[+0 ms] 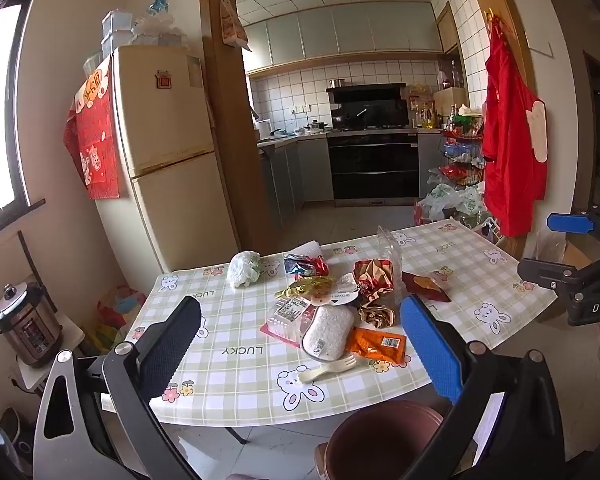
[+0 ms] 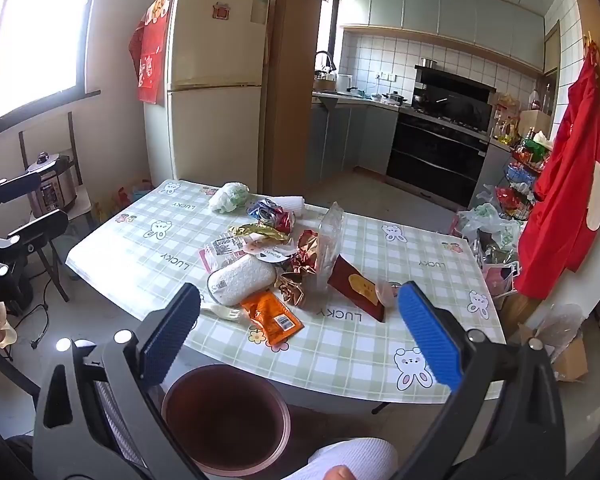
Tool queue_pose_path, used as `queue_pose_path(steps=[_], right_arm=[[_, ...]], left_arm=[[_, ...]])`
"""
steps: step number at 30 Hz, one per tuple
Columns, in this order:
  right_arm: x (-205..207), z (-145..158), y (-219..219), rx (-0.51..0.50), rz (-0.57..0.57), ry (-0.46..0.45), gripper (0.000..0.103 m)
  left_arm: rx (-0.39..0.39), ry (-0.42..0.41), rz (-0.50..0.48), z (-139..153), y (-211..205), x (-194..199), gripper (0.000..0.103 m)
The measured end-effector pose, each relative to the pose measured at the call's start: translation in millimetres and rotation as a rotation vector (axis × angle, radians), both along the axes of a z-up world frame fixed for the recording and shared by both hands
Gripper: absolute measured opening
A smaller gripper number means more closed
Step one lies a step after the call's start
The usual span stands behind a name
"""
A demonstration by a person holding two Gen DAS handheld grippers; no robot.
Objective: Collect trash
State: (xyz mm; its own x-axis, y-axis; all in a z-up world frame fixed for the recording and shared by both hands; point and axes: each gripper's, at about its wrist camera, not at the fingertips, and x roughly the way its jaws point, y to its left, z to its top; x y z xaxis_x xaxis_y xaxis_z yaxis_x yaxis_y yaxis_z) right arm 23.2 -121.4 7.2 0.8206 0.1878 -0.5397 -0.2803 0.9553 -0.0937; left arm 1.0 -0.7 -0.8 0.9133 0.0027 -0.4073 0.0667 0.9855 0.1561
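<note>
A pile of trash lies mid-table: an orange packet (image 1: 377, 345) (image 2: 275, 318), a white oval tray (image 1: 327, 333) (image 2: 242, 279), a plastic fork (image 1: 327, 368) (image 2: 220, 313), crumpled gold-red foil (image 1: 374, 280) (image 2: 300, 268), a dark red packet (image 1: 425, 286) (image 2: 358, 286), a clear plastic container (image 2: 329, 236) and a white-green wad (image 1: 243, 268) (image 2: 229, 197). A brown bin (image 1: 384, 436) (image 2: 226, 416) stands below the table's near edge. My left gripper (image 1: 300, 344) is open and empty above the near edge. My right gripper (image 2: 300, 332) is open and empty, also near that edge.
The table (image 1: 220, 364) (image 2: 340, 356) has a checked bunny-print cloth. A fridge (image 1: 168, 156) stands behind it at left, a pressure cooker (image 1: 28, 320) on a stool at far left. Plastic bags (image 2: 488, 224) and a red apron (image 2: 568, 208) are at right.
</note>
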Motion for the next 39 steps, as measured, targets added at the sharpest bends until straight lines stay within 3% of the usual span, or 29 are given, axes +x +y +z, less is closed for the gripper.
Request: queue_pose_path(steps=[4,20,39], right_arm=[[-1,1,0,0.000,0.001,0.002,0.098],[-4,14,-3,-0.002,0.001,-0.005,0.098],[-2,3,-1,-0.002,-0.006,-0.007,0.098]], left_arm=[[-0.002,-0.038,-0.004,2,-2,-8,0.098],[-0.022,-0.034,-0.026,5,2,-7,0.098],[-0.020,-0.021,-0.033,0,1,-6,0.098]])
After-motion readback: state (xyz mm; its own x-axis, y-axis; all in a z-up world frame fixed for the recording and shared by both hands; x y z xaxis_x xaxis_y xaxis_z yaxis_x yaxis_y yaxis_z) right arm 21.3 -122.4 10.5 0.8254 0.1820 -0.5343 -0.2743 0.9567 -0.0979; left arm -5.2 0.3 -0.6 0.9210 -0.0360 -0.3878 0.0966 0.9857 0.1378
